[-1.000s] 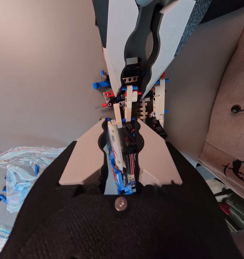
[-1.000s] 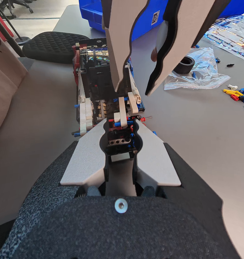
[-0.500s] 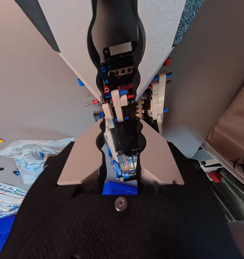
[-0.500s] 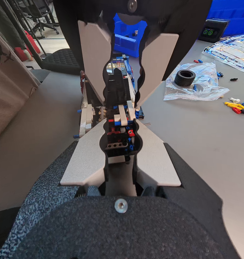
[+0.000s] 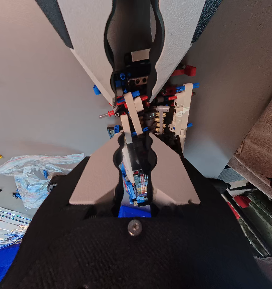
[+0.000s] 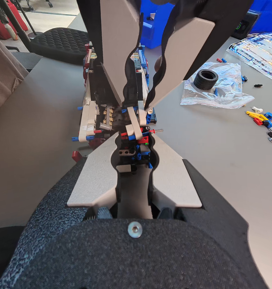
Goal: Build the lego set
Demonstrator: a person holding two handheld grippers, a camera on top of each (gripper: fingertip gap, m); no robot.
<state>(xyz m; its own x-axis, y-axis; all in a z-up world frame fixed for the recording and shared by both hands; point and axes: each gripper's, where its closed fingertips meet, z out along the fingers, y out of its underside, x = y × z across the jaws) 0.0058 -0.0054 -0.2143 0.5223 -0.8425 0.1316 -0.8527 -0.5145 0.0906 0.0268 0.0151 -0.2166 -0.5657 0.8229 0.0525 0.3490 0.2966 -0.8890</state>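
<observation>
The part-built lego car (image 6: 88,122), black, white, blue and red with tan pins, stretches between my two grippers over the grey table (image 6: 194,148). My right gripper (image 6: 134,136) is shut on its near end, around a black block with blue and red pins. My left gripper (image 6: 133,107) faces it from above and is shut on the far, black and white body end. In the left wrist view my left gripper (image 5: 135,136) clamps the body of the car (image 5: 182,109), and my right gripper (image 5: 131,101) holds the opposite end. I cannot tell whether the car touches the table.
A clear plastic bag (image 6: 218,93) with a black tyre (image 6: 205,79) lies to the right. Loose yellow, red and blue pieces (image 6: 263,118) and a shiny sheet (image 6: 257,51) lie farther right. A blue bin (image 6: 152,31) stands behind. A black cushion (image 6: 58,43) and beige fabric (image 6: 4,78) are at the left. Both grippers' tips are close together, under 4 cm apart.
My left gripper has swung round from a tilted stance to face the right gripper head-on and sits closer to it. The car has rolled partly onto its side between them.
</observation>
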